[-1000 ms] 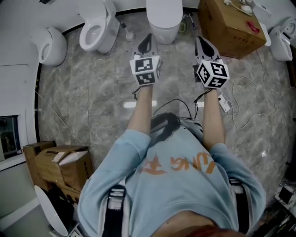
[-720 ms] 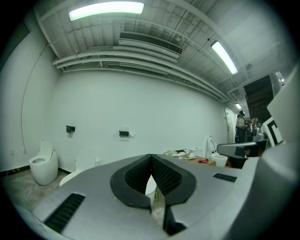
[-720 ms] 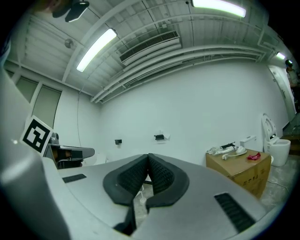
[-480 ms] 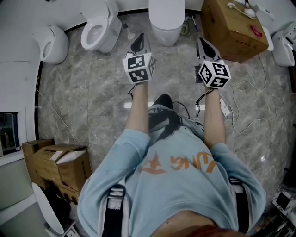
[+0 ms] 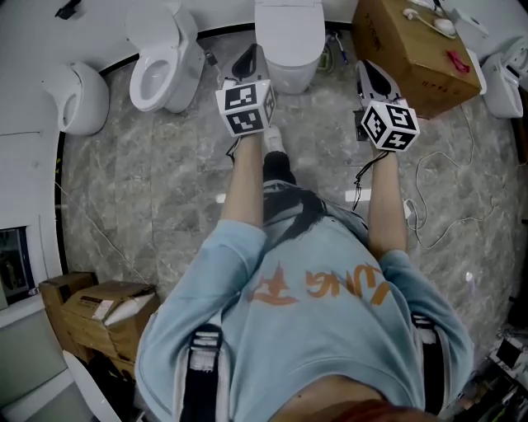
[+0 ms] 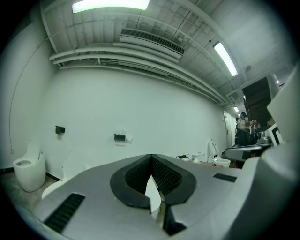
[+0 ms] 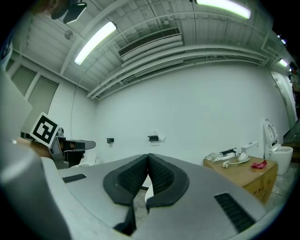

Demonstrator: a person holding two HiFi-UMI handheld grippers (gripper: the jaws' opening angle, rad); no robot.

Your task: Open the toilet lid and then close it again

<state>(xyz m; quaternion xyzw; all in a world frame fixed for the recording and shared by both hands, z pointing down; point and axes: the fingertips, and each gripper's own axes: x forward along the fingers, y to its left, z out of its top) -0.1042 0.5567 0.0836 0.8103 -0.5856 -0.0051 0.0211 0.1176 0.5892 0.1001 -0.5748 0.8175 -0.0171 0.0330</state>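
Facing the toilet lid (image 5: 289, 25), left gripper (image 5: 247, 56) and right gripper (image 5: 369, 67) are shut.

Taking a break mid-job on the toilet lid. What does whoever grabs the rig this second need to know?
Left claw: shut, empty, held level by the front left of the middle toilet.
Right claw: shut, empty, level, to that toilet's right, near the cardboard box.
Lid: down, no claw on it.
A second toilet at the left has its bowl uncovered.
Done: nothing yet.
Left: lift the lid open, then lower it shut.
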